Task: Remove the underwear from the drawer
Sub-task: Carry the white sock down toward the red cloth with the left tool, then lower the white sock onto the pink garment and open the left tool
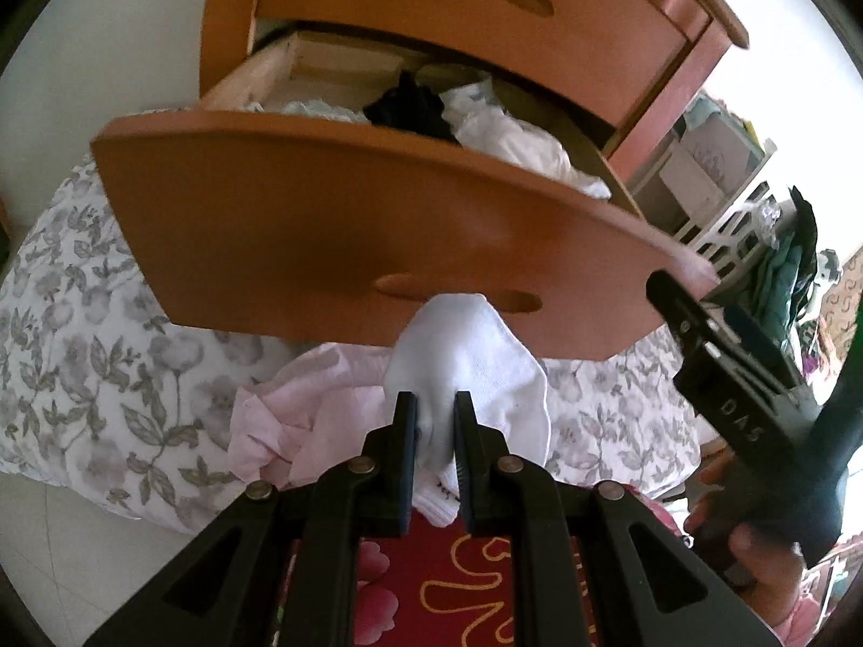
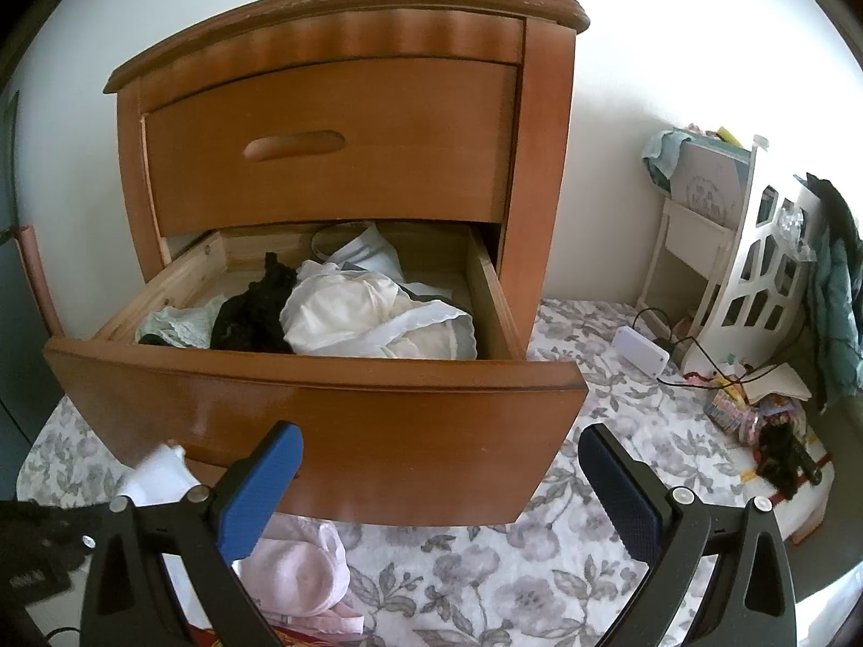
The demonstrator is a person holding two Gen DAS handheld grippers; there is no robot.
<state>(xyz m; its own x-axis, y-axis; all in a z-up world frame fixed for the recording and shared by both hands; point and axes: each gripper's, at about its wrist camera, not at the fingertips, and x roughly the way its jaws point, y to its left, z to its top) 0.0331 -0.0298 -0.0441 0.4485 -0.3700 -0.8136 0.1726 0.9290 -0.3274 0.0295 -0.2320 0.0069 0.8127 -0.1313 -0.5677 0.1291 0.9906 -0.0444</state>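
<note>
Through the left wrist view, the left gripper point(image 1: 436, 420) was clamped tight on a white garment point(image 1: 474, 372), which hung in front of the drawer point(image 1: 334, 237) face, just below its handle slot. Beneath it a pink garment point(image 1: 302, 410) lay crumpled on the floral sheet point(image 1: 81, 323). The drawer stood pulled out of the nightstand point(image 1: 539, 16), and over its front edge showed black underwear point(image 1: 415, 108) between white pieces point(image 1: 512, 140). At the right edge the right gripper point(image 1: 669, 291) reached towards the drawer's front corner; pale letters on its body read "DAS", and a hand point(image 1: 755, 555) gripped its handle.

Through the right wrist view, the right gripper point(image 2: 439, 463) stood wide apart with nothing between its blue pads point(image 2: 269, 485), before the drawer point(image 2: 377, 431) face. Inside lay black underwear point(image 2: 253, 312) in the middle, a white heap point(image 2: 377, 318) to its right and pale green lace point(image 2: 178, 323) in the left front corner. The white garment point(image 2: 162, 474) showed at the lower left, the pink garment point(image 2: 302, 577) on the floral sheet point(image 2: 539, 566) below the drawer. No writing was legible here.
</note>
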